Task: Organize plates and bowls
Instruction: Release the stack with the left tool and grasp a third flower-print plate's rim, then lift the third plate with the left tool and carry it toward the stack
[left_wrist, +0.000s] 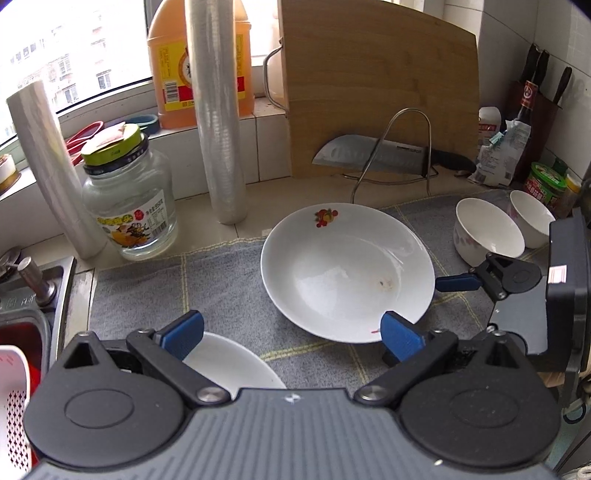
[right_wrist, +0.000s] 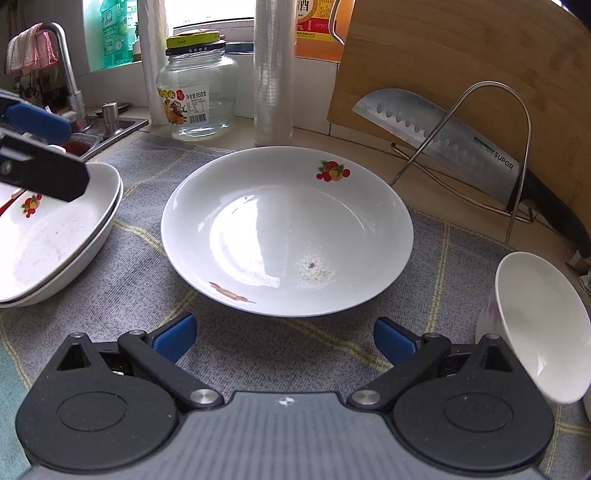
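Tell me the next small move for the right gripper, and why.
Probably ease the right gripper forward to the near rim of the plate. Its jaws are open and empty, just short of that rim. The plate lies alone on the cloth, while two plates are already stacked to the left, so it likely belongs there. The left gripper is open too.

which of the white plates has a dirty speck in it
The lone plate in the middle of the cloth; the stacked plates show no such speck.

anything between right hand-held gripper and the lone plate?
Nothing: right wrist view shows only bare grey cloth between the open right hand-held gripper and the plate.
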